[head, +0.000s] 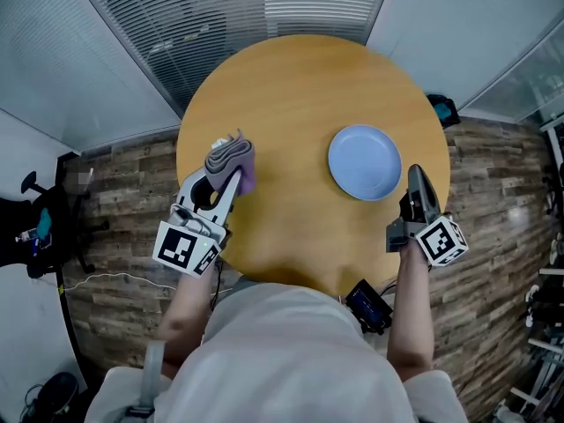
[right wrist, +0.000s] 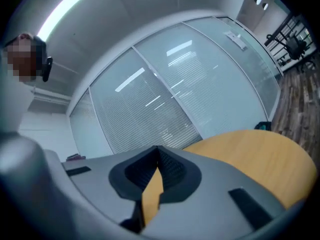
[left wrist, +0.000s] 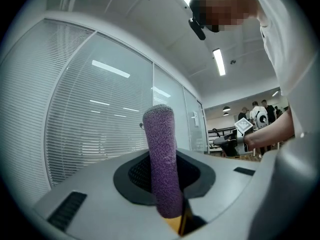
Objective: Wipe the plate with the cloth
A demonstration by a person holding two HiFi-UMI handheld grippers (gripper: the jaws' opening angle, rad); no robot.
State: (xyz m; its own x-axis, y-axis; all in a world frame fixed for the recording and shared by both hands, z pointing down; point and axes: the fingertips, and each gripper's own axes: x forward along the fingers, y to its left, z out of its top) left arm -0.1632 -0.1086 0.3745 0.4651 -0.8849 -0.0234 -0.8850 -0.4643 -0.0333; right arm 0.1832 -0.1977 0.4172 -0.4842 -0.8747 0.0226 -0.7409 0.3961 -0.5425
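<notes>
left gripper (left wrist: pixel 165 194), smooth grey plastic with black ribbed pads (left wrist: pixel 136 173), is clenched on the cloth (left wrist: pixel 161 154). it is a nubbly purple terry, folded into a thick roll whose rounded top stands up out of the jaws. in the head view a grey fold of it bulges over the gripper's tip. right gripper (right wrist: pixel 156 159) is of the same moulded grey make. its jaws are pressed together on nothing, and only a thin wedge of tan shows through the slit below them. plate (head: pixel 365 161), a round, shallow, pale blue disc with a smooth matt face, lies flat on the table (head: pixel 300 86), right of its middle. the right gripper's tip shows just beside the plate's near rim, and the cloth is well apart to the plate's left. the table is a round top of honey-coloured wood. around it runs a plank floor (head: pixel 123 183) in mixed browns, and beyond it hang finely slatted grey blinds (head: pixel 220 16).
</notes>
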